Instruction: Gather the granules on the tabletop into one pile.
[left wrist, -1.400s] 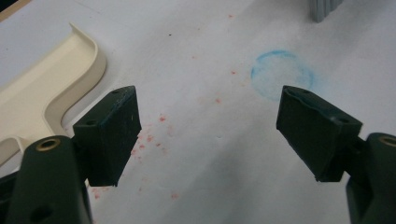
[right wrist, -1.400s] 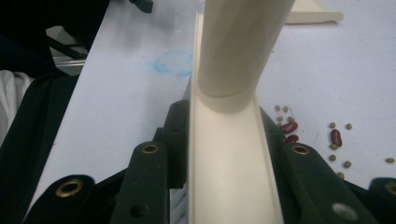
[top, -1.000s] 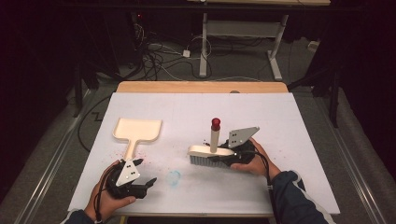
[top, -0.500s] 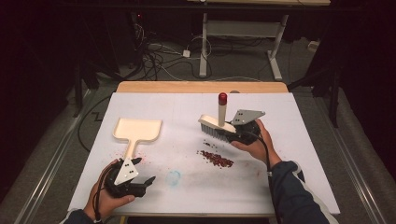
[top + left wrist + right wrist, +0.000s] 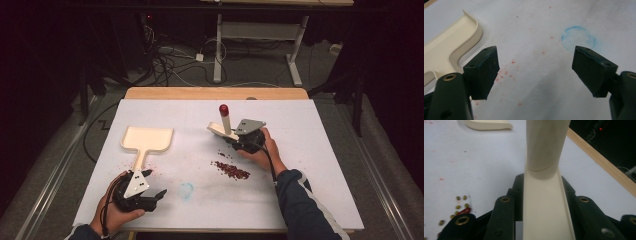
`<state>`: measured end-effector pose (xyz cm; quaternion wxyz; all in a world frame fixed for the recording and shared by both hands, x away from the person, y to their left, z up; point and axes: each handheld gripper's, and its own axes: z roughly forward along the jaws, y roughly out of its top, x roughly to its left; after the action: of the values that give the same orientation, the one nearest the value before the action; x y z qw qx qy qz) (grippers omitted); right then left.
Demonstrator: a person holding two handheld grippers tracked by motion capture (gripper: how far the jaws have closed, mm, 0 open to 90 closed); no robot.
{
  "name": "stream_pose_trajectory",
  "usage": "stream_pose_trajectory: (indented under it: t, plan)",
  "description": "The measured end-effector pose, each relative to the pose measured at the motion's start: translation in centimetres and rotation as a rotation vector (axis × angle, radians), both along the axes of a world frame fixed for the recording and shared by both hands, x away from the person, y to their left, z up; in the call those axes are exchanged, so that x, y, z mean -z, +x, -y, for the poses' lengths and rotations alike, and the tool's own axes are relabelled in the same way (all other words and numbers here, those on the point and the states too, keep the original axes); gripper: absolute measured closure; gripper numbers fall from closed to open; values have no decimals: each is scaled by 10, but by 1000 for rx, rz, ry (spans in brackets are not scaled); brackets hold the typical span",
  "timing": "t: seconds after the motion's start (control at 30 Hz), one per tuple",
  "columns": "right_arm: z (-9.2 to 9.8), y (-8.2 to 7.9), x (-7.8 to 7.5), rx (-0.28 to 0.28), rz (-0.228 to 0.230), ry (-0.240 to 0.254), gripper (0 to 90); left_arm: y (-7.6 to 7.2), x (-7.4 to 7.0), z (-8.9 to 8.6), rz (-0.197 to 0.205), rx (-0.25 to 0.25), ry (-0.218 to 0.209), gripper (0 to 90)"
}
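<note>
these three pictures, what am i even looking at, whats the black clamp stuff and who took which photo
A person sits at a table covered in white paper and holds a hand-operated gripper in each hand. No robot arm is involved.

The wide picture comes from a fixed camera above the table. The other two come from small cameras riding on each gripper, looking along its black fingers.

The left gripper rests near the table's front edge with its fingers wide apart and nothing between them. Beside it lies a cream dustpan.

The right gripper is clamped on a cream brush with a red-tipped handle, just behind a small pile of reddish-brown bits. A faint blue ring marks the paper.
</note>
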<state>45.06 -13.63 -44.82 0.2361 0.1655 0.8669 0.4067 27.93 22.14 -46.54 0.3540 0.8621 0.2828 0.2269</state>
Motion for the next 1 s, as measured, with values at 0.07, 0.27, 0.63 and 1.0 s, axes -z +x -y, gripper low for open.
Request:
stream_pose_trajectory:
  t: [0.07, 0.27, 0.63, 1.0]
  plan:
    - [-3, -5, 4, -32, -7, 3, 673, -1, 0, 1, -8, 0, -5, 208]
    - [-6, -26, 9, -132, 2, -1, 665, -1, 0, 1, 3, 6, -3, 208]
    - [18, -59, 6, -221, 5, 12, 669, -4, -5, 1, 19, 13, -11, 208]
    - [25, -71, -18, -98, 88, 74, 676, -5, -8, 0, 29, 11, -19, 208]
